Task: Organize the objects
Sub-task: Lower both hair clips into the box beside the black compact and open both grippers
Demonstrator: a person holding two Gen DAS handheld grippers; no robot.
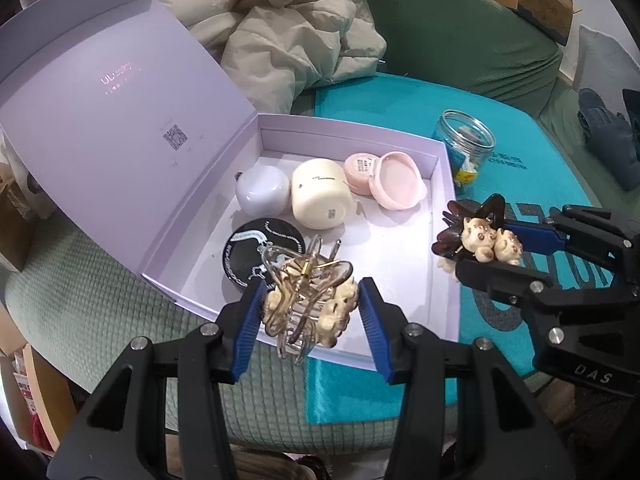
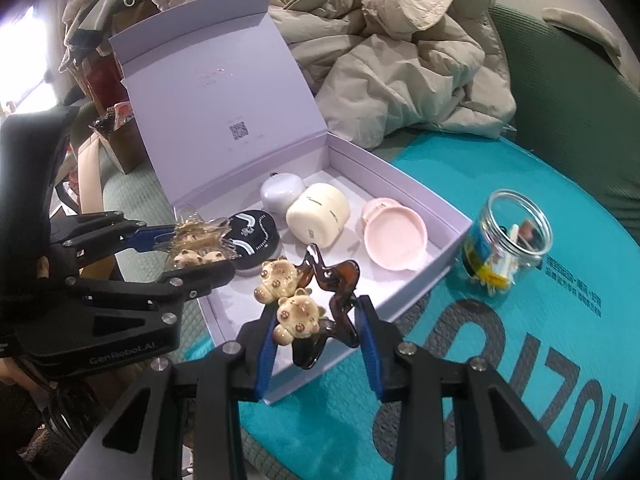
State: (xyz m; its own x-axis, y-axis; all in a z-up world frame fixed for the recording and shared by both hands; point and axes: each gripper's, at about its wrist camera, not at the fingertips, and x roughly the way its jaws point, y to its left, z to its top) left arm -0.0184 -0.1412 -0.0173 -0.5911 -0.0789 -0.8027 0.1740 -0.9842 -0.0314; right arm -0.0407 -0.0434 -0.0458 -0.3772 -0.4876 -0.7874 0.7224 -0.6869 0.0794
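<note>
My left gripper (image 1: 310, 312) is shut on a clear beige hair claw (image 1: 308, 300) with cream bear charms, held over the near edge of the open lilac box (image 1: 400, 280). My right gripper (image 2: 320, 328) is shut on a dark brown hair claw (image 2: 320, 300) with two cream bears, above the box's near right corner. In the left wrist view the right gripper (image 1: 492, 248) carries the brown claw (image 1: 476, 236) beside the box's right wall. In the right wrist view the left gripper (image 2: 196, 252) holds the beige claw (image 2: 200, 240) at the left.
Inside the box lie a black round case (image 1: 248, 252), a pale lilac case (image 1: 262, 192), a cream jar (image 1: 320, 196) and an open pink compact (image 1: 384, 178). A clear jar (image 1: 466, 148) stands on the teal mat (image 2: 540, 340). A beige jacket (image 2: 400, 60) is heaped behind.
</note>
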